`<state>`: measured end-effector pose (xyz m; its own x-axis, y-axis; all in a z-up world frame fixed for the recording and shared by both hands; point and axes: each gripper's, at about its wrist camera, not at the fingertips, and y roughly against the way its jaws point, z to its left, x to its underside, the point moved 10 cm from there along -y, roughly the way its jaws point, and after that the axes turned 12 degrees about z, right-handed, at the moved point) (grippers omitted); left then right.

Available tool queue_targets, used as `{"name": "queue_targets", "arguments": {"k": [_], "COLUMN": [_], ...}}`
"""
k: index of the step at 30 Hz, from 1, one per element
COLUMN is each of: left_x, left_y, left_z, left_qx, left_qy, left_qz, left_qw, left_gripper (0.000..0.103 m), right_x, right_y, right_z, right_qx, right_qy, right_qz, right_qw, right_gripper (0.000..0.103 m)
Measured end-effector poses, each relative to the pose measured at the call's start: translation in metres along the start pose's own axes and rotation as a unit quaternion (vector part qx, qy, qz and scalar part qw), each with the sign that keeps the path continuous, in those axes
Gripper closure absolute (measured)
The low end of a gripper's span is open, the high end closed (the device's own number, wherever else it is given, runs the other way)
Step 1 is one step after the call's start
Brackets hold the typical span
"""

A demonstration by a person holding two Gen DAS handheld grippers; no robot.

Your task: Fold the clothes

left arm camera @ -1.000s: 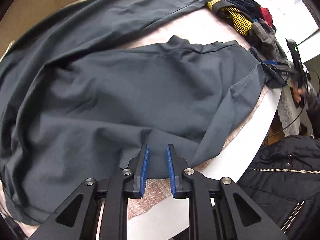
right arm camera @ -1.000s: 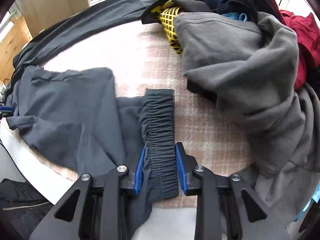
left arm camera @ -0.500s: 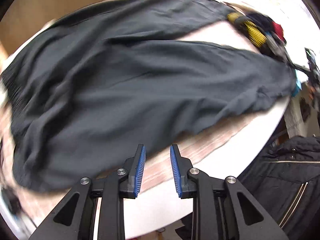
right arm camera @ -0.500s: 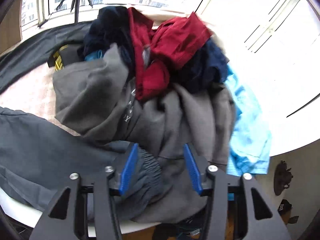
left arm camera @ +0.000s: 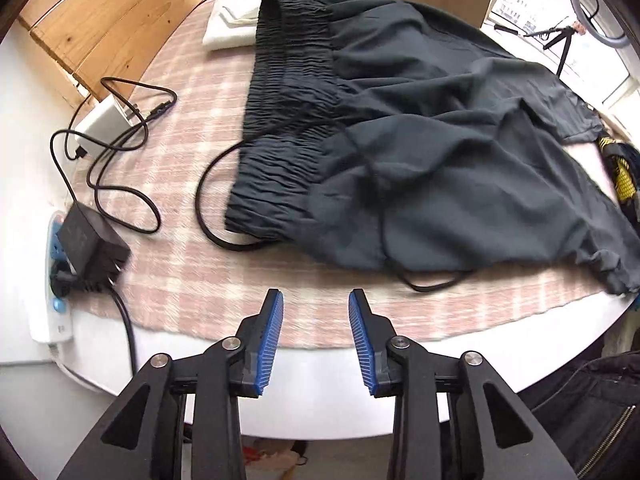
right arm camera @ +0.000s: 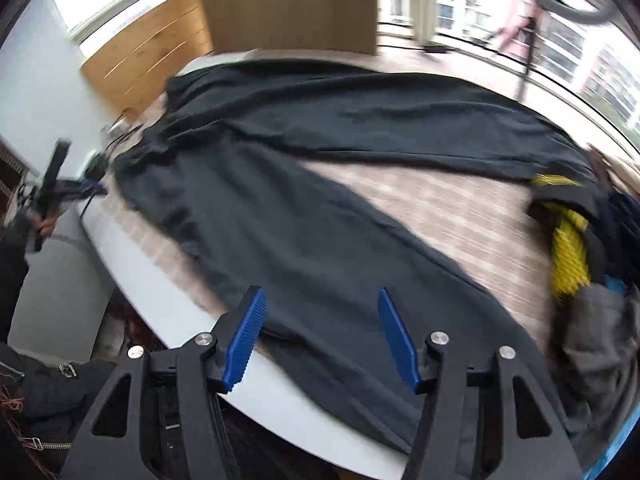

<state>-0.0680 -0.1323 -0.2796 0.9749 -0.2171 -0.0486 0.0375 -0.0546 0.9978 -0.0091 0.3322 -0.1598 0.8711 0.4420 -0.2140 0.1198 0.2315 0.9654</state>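
Dark grey trousers (left arm camera: 420, 152) lie spread on the pink checked cloth (left arm camera: 192, 264), their gathered elastic waistband (left arm camera: 288, 92) toward the left and a black drawstring (left arm camera: 208, 216) looping out. My left gripper (left arm camera: 315, 294) hovers over the cloth's near edge, short of the trousers, its jaws opening with nothing between them. In the right wrist view the trouser legs (right arm camera: 320, 208) run across the table. My right gripper (right arm camera: 321, 291) hangs above the nearer leg by the table edge, its jaws opening, with fabric below them but not pinched.
A white charger (left arm camera: 105, 118), black cables (left arm camera: 116, 168), a black adapter (left arm camera: 92, 248) and a power strip (left arm camera: 56, 312) crowd the table's left side. Folded white cloth (left arm camera: 228, 20) lies behind the waistband. A clothes pile with yellow mesh (right arm camera: 568, 256) and grey fabric (right arm camera: 600, 332) sits right.
Both grippers have let go of the trouser fabric and their jaws now stand wider. The left view swung to the waistband end; the right view swung from the clothes pile back over the legs.
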Motion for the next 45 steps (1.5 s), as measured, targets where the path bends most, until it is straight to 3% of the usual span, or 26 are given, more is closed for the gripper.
{"name": "queue_targets", "arguments": {"k": [1,6,9,11,13,15,17,19,21,22,23,26,30,34,35,36,37,39,43,45], "left_x": [-0.002,-0.019,-0.027,-0.028,-0.027,-0.025,-0.023,-0.021,-0.023,-0.023,-0.022,-0.013,0.001,0.008,0.0,-0.008,-0.013,-0.025,-0.04,-0.061], "left_y": [-0.002,-0.015,-0.019,-0.016,-0.011,-0.008,-0.008,-0.008,-0.006,-0.003,0.0,0.025,0.056,0.044,0.04,0.033,0.024,0.01,0.001,0.017], "left_z": [0.007,0.022,0.015,0.006,-0.002,-0.004,-0.004,-0.004,-0.002,0.0,0.004,0.026,0.055,0.064,0.057,0.05,0.042,0.033,0.02,0.013], "left_qx": [-0.001,0.018,0.035,0.046,0.064,0.074,0.071,0.072,0.067,0.061,0.053,0.003,0.007,0.006,0.009,0.011,0.011,0.001,0.008,0.009], "left_qy": [-0.004,-0.011,-0.028,-0.046,-0.06,-0.066,-0.078,-0.087,-0.095,-0.096,-0.095,-0.072,-0.04,-0.03,-0.036,-0.044,-0.055,-0.067,-0.067,-0.077], "left_qz": [-0.001,-0.018,-0.022,-0.03,-0.037,-0.038,-0.037,-0.037,-0.042,-0.042,-0.04,-0.043,-0.062,-0.036,-0.034,-0.031,-0.026,-0.021,-0.007,-0.033], "left_qw": [1.0,0.9996,0.9987,0.9974,0.9955,0.9944,0.9937,0.9929,0.9924,0.9926,0.9933,0.9965,0.9973,0.9989,0.9987,0.9985,0.9981,0.9975,0.9977,0.9964], "left_gripper": [0.069,0.067,0.068,0.073,0.091,0.092,0.1,0.103,0.103,0.103,0.103,0.103,0.103,0.103,0.101,0.092,0.073,0.055,0.057,0.057], "right_x": [-0.009,-0.02,-0.023,-0.025,-0.023,-0.023,-0.026,-0.029,-0.031,-0.031,-0.032,-0.04,-0.044,-0.013,-0.006,-0.001,-0.001,-0.004,-0.014,-0.021], "right_y": [-0.012,-0.068,-0.099,-0.113,-0.122,-0.127,-0.132,-0.138,-0.141,-0.142,-0.142,-0.122,-0.092,-0.12,-0.13,-0.137,-0.141,-0.138,-0.117,-0.102], "right_z": [0.027,0.104,0.12,0.125,0.131,0.139,0.144,0.144,0.14,0.138,0.135,0.129,0.133,0.146,0.148,0.146,0.143,0.139,0.131,0.128], "right_qx": [-0.011,0.012,0.019,0.029,0.036,0.042,0.063,0.077,0.078,0.076,0.073,0.046,0.008,0.012,0.023,0.037,0.05,0.048,0.029,-0.006], "right_qy": [0.035,0.146,0.167,0.181,0.193,0.206,0.22,0.223,0.215,0.208,0.201,0.178,0.166,0.201,0.213,0.219,0.218,0.209,0.184,0.158], "right_qz": [0.011,0.065,0.092,0.107,0.113,0.112,0.105,0.105,0.113,0.117,0.122,0.113,0.1,0.158,0.174,0.185,0.188,0.185,0.171,0.156], "right_qw": [0.999,0.987,0.982,0.977,0.974,0.971,0.968,0.966,0.967,0.968,0.969,0.977,0.981,0.967,0.961,0.957,0.957,0.959,0.967,0.975], "right_gripper": [0.045,0.045,0.045,0.045,0.045,0.045,0.045,0.046,0.067,0.092,0.096,0.097,0.097,0.097,0.097,0.097,0.096,0.096,0.072,0.064]}}
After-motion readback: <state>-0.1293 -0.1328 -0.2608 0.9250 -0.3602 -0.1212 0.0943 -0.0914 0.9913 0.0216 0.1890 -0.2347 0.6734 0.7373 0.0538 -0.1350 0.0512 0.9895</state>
